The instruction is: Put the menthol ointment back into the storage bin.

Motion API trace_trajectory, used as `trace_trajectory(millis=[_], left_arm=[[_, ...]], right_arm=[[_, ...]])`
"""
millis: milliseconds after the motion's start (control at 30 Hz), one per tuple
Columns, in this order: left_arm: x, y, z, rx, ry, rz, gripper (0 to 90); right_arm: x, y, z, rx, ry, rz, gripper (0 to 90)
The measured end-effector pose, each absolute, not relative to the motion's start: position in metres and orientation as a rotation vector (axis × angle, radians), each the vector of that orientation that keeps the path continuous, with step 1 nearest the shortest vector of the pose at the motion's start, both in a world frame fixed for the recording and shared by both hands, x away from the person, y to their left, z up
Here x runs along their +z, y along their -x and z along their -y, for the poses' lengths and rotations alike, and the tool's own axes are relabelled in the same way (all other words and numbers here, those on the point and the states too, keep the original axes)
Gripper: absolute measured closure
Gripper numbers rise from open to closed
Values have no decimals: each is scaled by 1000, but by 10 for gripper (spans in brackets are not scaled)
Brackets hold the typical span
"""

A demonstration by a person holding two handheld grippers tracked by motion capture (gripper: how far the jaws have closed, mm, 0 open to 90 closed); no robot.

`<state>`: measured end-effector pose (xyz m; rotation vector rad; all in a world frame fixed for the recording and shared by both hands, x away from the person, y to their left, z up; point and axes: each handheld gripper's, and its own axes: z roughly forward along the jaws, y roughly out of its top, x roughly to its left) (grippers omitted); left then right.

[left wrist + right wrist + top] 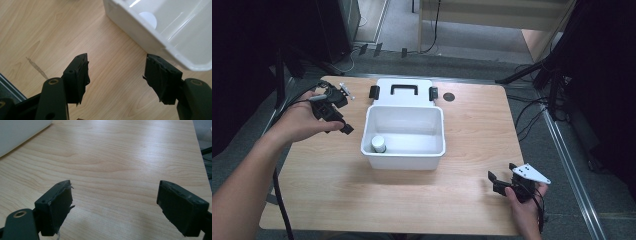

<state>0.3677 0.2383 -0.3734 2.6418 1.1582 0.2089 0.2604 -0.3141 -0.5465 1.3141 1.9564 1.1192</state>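
A white plastic box point(403, 159) stands open in the middle of the wooden table, its lid point(404, 91) with a black handle and latches folded back behind it. A small white cylinder point(378, 144) stands in the box's front left corner, and the left gripper view shows its round top point(148, 18). My left gripper point(343, 115) is held to the left of the box, open and empty point(116, 75), with the box wall point(150, 37) just ahead on the right. My right gripper point(502, 172) rests near the table's front right, open with bare wood between its jaws point(115, 200).
A dark round hole point(449, 97) sits in the tabletop right of the lid. A box corner point(20, 132) shows far left in the right gripper view. Cables and stand legs point(537, 75) lie on the floor beyond the table's right edge.
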Motion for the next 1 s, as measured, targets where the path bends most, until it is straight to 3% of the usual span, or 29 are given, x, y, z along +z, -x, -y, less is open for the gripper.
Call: trace_trajectory(millis=[133, 267, 367, 467, 1000], left_arm=[[-385, -361, -250, 225, -2614, -1202, 315], [-394, -354, -256, 280, -2604, -1221, 155], [-403, -346, -263, 303, -2581, -1225, 132], [-415, -335, -272, 308, -2511, -1244, 1], [-455, -293, -313, 497, -2122, -1380, 0]], right_arm=[[-547, -260, 314, 1118, -1315, -1956, 135], [-547, -261, 314, 1115, -1318, -1955, 135], [-546, -261, 314, 1111, -1319, -1955, 135], [-547, -261, 313, 1109, -1317, -1956, 135], [-547, -261, 312, 1092, -1322, -1962, 135]])
